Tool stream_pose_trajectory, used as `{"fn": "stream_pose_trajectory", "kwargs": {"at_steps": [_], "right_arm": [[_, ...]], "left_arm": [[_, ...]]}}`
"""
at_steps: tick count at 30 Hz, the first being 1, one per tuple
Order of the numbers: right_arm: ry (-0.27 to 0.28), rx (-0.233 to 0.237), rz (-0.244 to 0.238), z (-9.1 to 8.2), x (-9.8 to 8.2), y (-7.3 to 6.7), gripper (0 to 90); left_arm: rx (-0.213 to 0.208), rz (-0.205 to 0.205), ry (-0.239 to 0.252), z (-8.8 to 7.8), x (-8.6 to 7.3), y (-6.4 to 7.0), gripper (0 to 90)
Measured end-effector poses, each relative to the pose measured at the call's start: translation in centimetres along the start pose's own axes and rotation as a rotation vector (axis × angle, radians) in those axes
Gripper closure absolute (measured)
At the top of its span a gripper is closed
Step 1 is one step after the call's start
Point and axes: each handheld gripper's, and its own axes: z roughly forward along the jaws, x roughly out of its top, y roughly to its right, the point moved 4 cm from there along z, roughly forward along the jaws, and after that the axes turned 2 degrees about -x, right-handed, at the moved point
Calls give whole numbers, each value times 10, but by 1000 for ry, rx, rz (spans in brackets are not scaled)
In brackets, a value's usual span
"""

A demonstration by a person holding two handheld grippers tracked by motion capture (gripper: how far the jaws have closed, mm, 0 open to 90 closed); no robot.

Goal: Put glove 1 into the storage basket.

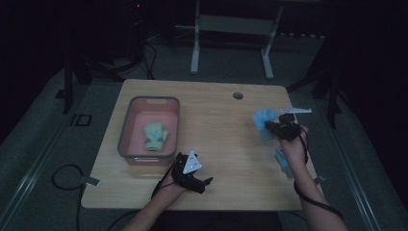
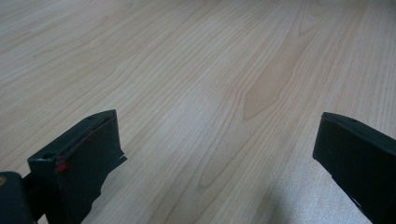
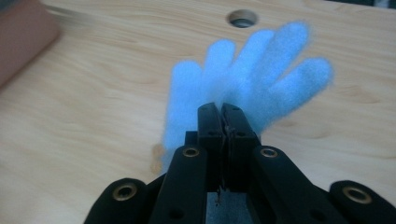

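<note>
A fluffy blue glove (image 3: 252, 74) hangs from my right gripper (image 3: 222, 109), whose jaws are shut on its cuff, fingers spread away from me. In the high view that gripper (image 1: 272, 127) holds the glove (image 1: 263, 121) above the right part of the wooden table (image 1: 216, 144). A second blue piece (image 1: 284, 162) lies beside the right forearm near the table's right edge. My left gripper (image 1: 204, 184) rests low at the front edge, and its jaws (image 2: 219, 135) stand wide open over bare wood with nothing between them.
A clear bin with a reddish floor (image 1: 124, 130) stands on the left of the table and holds a green glove (image 1: 155, 136). A round cable hole (image 1: 238, 95) sits near the far edge. The room around the table is dark, with a metal frame behind.
</note>
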Motion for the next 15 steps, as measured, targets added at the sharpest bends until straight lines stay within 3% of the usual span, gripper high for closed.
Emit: {"fn": "stream_pose_trajectory", "kwargs": {"at_steps": [1,5,6,7,8,10,14,15], "right_arm": [[1,12,14,-4,-5,-14,876],[-4,55,44,-7,-18,-42,876],[-4,55,44,-7,-18,-42,876],[-8,82,53,-6,-25,-55,876],[-8,82,53,-6,-25,-55,876],[-19,107,49,-4,-34,-75,876],[-7,104,56,-3,-42,-90,876],[-6,107,80,0,-48,-97,875]], "left_arm": [[1,-3,8,0,0,0,9],[8,9,16,-1,1,1,9],[10,10,20,-2,1,2,9],[10,7,29,-3,1,2,9],[10,7,29,-3,1,2,9],[9,1,29,-3,1,2,9],[13,0,24,-3,-1,2,9],[14,-8,26,-2,-1,3,9]]}}
